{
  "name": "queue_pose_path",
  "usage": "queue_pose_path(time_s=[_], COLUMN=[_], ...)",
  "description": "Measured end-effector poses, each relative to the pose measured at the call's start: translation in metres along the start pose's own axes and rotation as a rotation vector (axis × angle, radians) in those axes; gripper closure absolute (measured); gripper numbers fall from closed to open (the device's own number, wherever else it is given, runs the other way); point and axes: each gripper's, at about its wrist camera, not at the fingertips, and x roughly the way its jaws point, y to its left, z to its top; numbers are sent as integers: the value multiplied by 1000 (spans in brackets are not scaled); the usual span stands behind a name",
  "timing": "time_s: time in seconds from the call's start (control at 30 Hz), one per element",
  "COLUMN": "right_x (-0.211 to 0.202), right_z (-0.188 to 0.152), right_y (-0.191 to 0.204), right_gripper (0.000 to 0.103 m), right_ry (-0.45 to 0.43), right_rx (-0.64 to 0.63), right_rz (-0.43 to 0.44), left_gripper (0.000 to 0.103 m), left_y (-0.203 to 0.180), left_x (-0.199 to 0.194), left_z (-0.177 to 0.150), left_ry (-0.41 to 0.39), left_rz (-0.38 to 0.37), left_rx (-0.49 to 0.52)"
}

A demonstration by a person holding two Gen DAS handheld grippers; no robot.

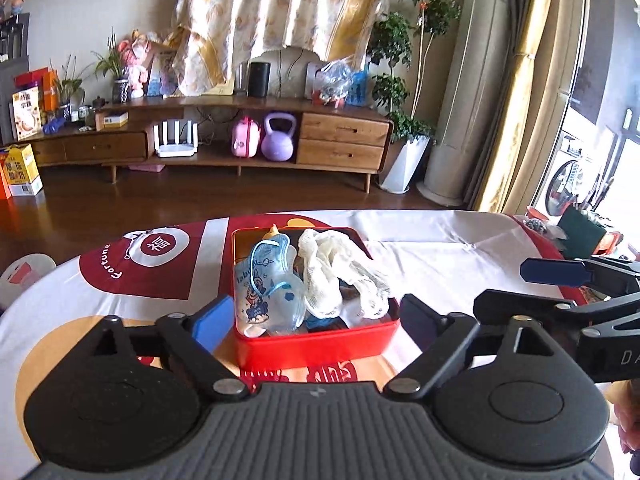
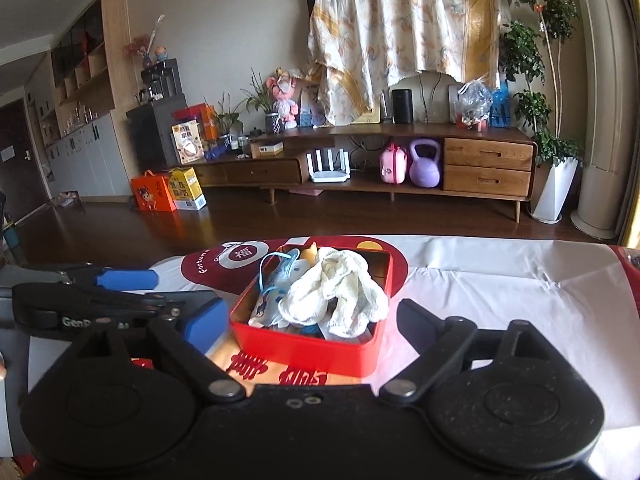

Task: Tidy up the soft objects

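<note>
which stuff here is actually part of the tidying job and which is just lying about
Part of the job:
- red box
- white knitted cloth in it
- blue printed bib in it
- left gripper and right gripper, both open and empty

Just lying about:
- purple kettlebell
- pink case
- white router
- potted tree

**Box on the tabletop, sideboard behind**

A box [image 1: 316, 344] sits on the tabletop [image 1: 460, 248], on its cloth. In the box a cloth pouch [image 1: 266, 288] lies left and a knitted rag [image 1: 340, 276] right, touching each other. The left tongs [image 1: 316, 322] sit just before the box, the right tongs [image 2: 312, 324] beside them. Behind the tabletop, across the floor, a sideboard [image 1: 344, 140] stands against the wall, holding a kettlebell [image 1: 279, 138].
</note>
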Motion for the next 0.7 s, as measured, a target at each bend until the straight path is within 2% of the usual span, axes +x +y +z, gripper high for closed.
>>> queue_pose_path(time_s=[0.07, 0.2, 0.5, 0.7], right_x=[-8, -22, -44, -56], right_z=[-7, -19, -41, -48], right_y=[0, 3, 11, 14], right_gripper=[4, 0, 0, 0], right_ry=[-15, -37, -71, -103], right_rx=[-3, -23, -38, -11], right_rz=[-3, -13, -38, -20], left_gripper=[3, 0, 0, 0], left_y=[-4, -6, -17, -25], left_x=[-8, -23, -51, -66], left_z=[-5, -14, -33, -45], left_ry=[-8, -23, -59, -55], left_rz=[5, -20, -28, -29], left_rx=[2, -7, 16, 23])
